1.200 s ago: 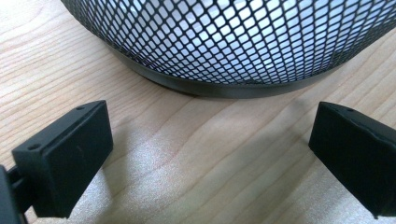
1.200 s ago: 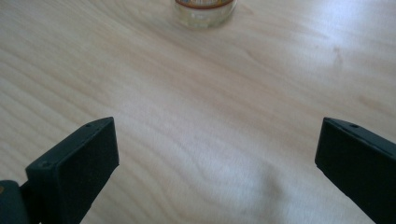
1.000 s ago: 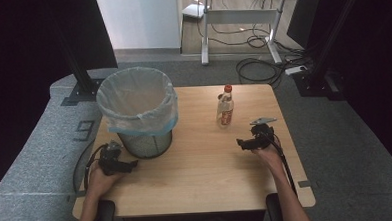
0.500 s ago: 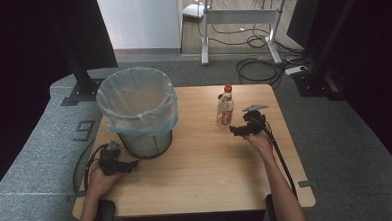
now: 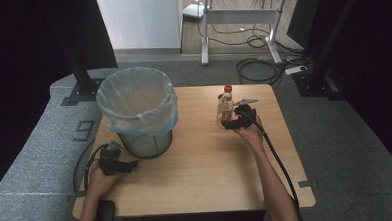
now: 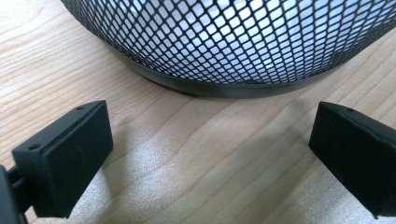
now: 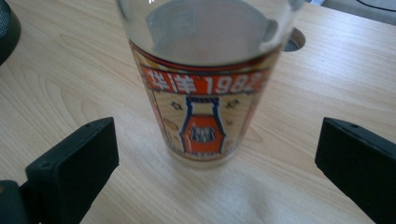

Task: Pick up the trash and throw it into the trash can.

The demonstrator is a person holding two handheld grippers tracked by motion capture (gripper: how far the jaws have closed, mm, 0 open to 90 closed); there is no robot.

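A clear bottle (image 5: 225, 106) with a red cap and an orange label stands upright at the back right of the wooden table (image 5: 201, 165). My right gripper (image 5: 232, 123) is open right in front of it; in the right gripper view the bottle (image 7: 205, 88) stands just beyond the two spread jaws, untouched. A black mesh waste bin (image 5: 138, 110) lined with a clear bag stands at the left. My left gripper (image 5: 129, 165) rests on the table by the bin's base, open, facing the mesh wall (image 6: 233, 42).
A round cable hole (image 7: 293, 41) is cut in the tabletop behind the bottle. Grey carpeted floor surrounds the table, with a desk frame and cables at the back. Bare wood spans the table's middle and front.
My right gripper has moved left and forward across the table, up to the bottle. The left gripper has stayed by the bin.
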